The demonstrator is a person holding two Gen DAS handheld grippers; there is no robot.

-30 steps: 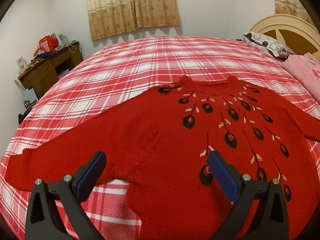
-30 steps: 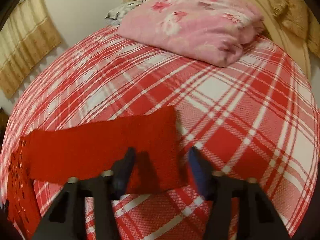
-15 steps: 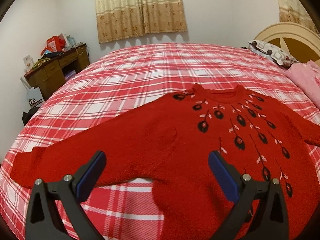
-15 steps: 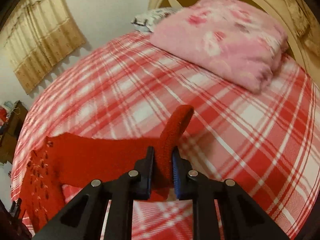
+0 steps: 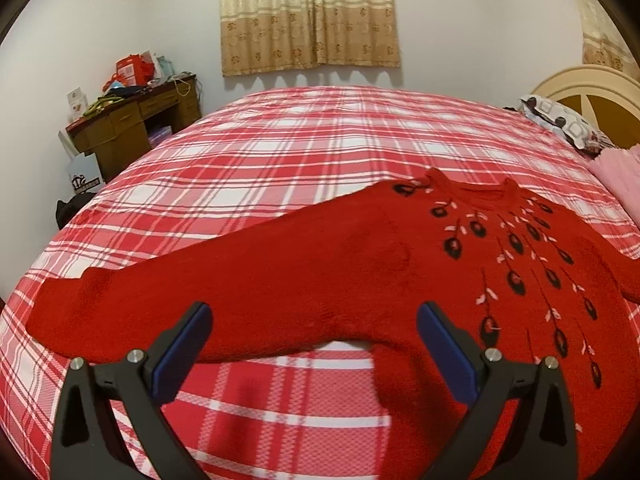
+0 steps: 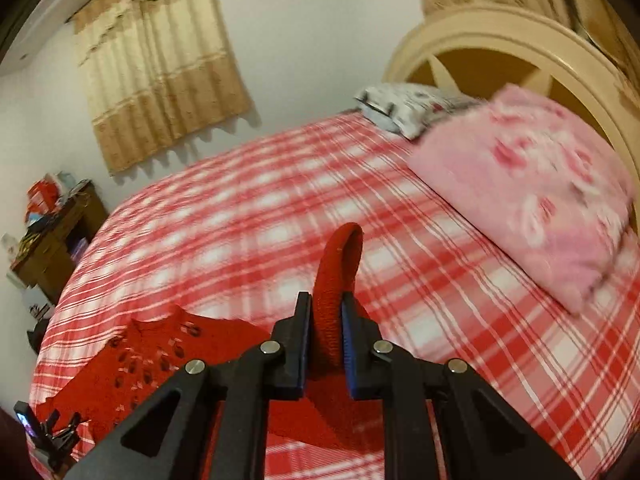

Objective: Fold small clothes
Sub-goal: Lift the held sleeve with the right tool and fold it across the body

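Left wrist view: the red sweater [image 5: 360, 272] lies flat on the plaid bed [image 5: 304, 140], with one long sleeve stretched out to the side. The left gripper [image 5: 314, 338] hangs over the sleeve with its fingers wide apart, holding nothing. In the right wrist view, the right gripper [image 6: 325, 344] is pinched tight on the other sleeve's cuff [image 6: 340, 264], which sticks up between the fingers. A pink blanket [image 6: 532, 184], a bit blurry, sits near the headboard [image 6: 500, 36].

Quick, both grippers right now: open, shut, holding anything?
Left gripper: open, holding nothing, above the red sweater.
Right gripper: shut on the sweater's sleeve cuff, lifted off the bed.
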